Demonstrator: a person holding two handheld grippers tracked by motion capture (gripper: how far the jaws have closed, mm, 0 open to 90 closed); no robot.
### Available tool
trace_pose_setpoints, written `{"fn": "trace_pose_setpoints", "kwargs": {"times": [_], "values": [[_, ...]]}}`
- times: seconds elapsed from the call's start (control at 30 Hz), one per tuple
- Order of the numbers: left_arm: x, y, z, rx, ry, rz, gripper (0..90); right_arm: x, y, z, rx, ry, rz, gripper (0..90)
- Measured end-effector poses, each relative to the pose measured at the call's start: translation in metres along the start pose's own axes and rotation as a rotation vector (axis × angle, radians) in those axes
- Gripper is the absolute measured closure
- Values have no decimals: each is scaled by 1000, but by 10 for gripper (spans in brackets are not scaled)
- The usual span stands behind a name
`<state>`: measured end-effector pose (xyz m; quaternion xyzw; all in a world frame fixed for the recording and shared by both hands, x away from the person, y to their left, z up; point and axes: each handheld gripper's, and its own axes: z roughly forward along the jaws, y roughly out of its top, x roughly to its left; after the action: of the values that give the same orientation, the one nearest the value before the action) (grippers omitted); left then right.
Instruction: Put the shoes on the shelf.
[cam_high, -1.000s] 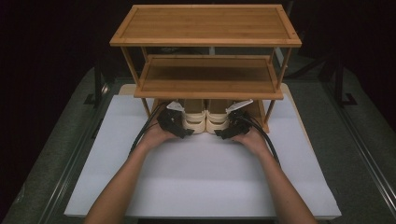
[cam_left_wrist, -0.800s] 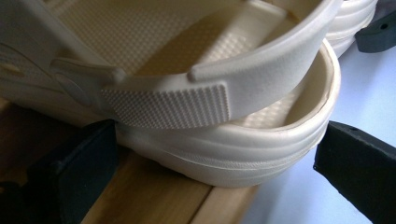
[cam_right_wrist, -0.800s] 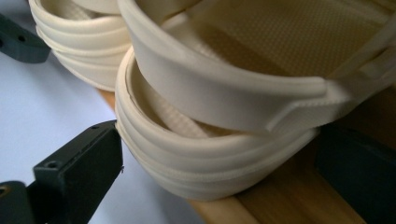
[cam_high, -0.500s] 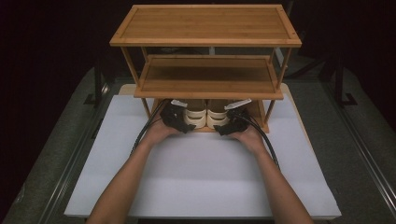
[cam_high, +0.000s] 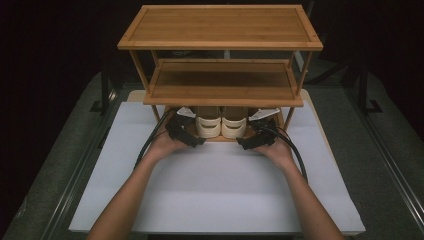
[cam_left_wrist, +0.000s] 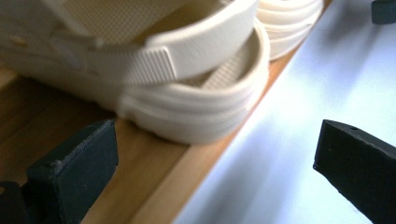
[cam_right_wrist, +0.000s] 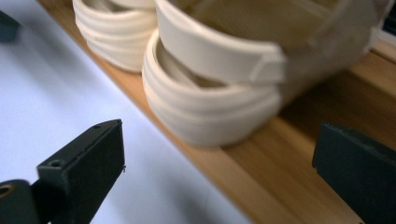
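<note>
A pair of cream sandals stands side by side at the front of the bamboo rack's bottom shelf (cam_high: 222, 140): left sandal (cam_high: 208, 122), right sandal (cam_high: 234, 122). My left gripper (cam_high: 192, 137) is open just left of the pair. In the left gripper view its gripper (cam_left_wrist: 210, 168) faces the left sandal's heel (cam_left_wrist: 196, 98), not touching it, one jaw over the shelf board (cam_left_wrist: 154, 186), the other over the white mat. My right gripper (cam_high: 246, 142) is open on the other side. In its own view the gripper (cam_right_wrist: 217, 172) faces the right sandal's heel (cam_right_wrist: 210, 102) with a gap.
The three-tier rack (cam_high: 220, 25) stands at the far edge of a white mat (cam_high: 215, 190). Its middle shelf (cam_high: 222, 82) overhangs the sandals and both grippers. Corner posts (cam_high: 156, 112) flank the bottom shelf. Cables trail back along both forearms.
The sandals have slid a little farther back onto the bottom shelf. Both hands have stayed at the shelf's front edge.
</note>
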<state>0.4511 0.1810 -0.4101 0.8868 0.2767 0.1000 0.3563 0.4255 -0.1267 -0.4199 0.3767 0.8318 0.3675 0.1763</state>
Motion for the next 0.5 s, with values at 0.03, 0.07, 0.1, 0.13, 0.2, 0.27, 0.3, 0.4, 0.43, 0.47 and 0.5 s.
{"fn": "trace_pose_setpoints", "kwargs": {"times": [0.03, 0.07, 0.1, 0.13, 0.2, 0.27, 0.3, 0.4, 0.43, 0.47, 0.5], "values": [[-1, -2, -3, 2, 7, 3, 0, 0, -2, -3, -3, -3, 3, 13], [-3, -4, -7, 2, 4, 10, 0, 0, -4, -7, -3, 0, 9, 13], [-5, -6, -10, 2, 10, 26, 0, -1, -7, -10, -3, 0, 14, 13], [-7, -8, -14, 1, 15, 30, 0, -1, -9, -14, 0, 2, 17, 13], [-12, -14, -22, -12, 19, 29, 0, -1, -17, -24, -15, 0, 20, 13], [-17, -22, -32, -22, 23, 28, 0, -1, -23, -32, -12, 2, 25, 13], [-20, -26, -37, -29, 27, 32, 0, 0, -27, -37, -20, -5, 29, 13], [-25, -37, -49, -41, 24, 33, 0, 1, -37, -49, -4, -7, 33, 13], [-26, -41, -53, -33, 22, 30, 0, 1, -41, -53, -17, -14, 33, 13], [-28, -46, -58, -38, 23, 26, 0, 2, -46, -57, -19, -16, 44, 13], [-30, -49, -62, -38, 24, 23, 0, 2, -50, -61, -7, -22, 67, 13]]}}
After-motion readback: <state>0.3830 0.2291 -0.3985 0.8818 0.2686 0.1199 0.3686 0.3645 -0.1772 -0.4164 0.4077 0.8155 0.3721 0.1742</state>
